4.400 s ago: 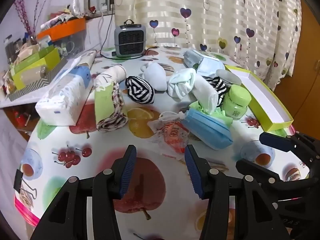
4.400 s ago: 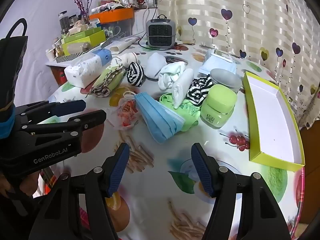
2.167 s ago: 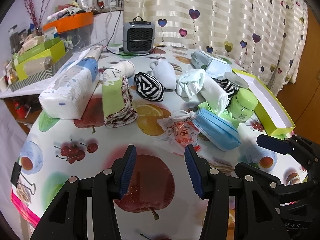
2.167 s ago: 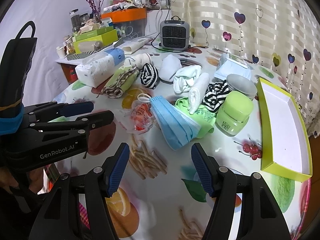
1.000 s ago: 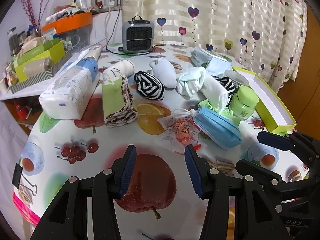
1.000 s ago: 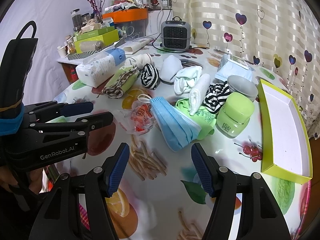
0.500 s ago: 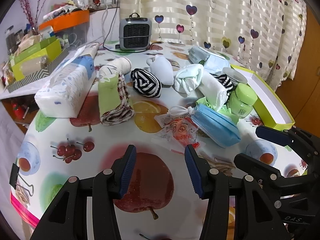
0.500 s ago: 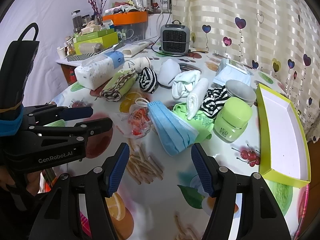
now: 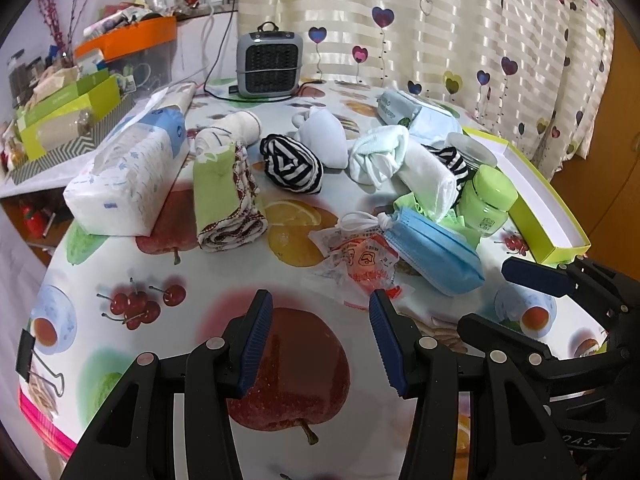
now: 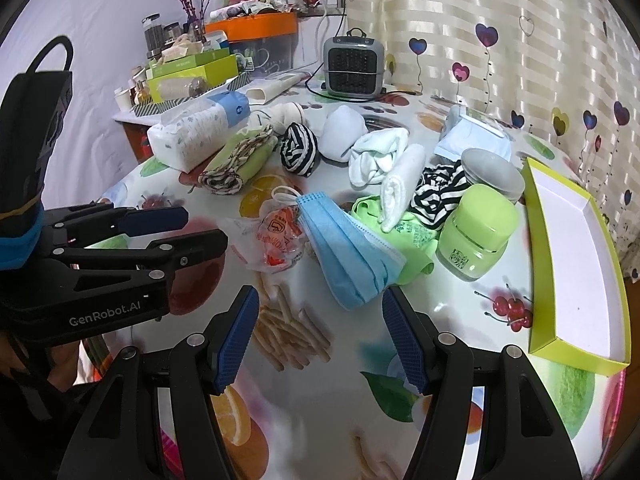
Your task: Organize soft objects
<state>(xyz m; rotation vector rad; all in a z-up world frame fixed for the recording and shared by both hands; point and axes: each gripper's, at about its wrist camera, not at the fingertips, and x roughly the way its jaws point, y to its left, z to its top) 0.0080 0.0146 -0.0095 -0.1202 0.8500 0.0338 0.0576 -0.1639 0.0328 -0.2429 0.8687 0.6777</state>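
Left gripper and right gripper: jaws spread wide, nothing between them, ribbed blue pads on black plastic arms. Both hover over the near edge of the table, apart from the pile.

Soft items lie in a loose cluster mid-table:
- pleated blue face mask, papery, ear loops bunched at one end, lying across a crinkled clear snack wrapper with red print
- rolled white towel, terry texture, resting on thin lime-green cloth
- striped black-and-white fabric, crumpled, beside the towel
- balled striped sock
- bunched white socks
- rolled green cloth with patterned trim
- soft plastic tissue pack, rectangular, far left

Hard items: glossy lime jar just beside the green cloth; shallow lime-edged box tray, white inside, at the right edge.

Surface: round table, slick fruit-print oilcloth. Behind: grey heater, cream striped curtain with hearts, cluttered side shelf.
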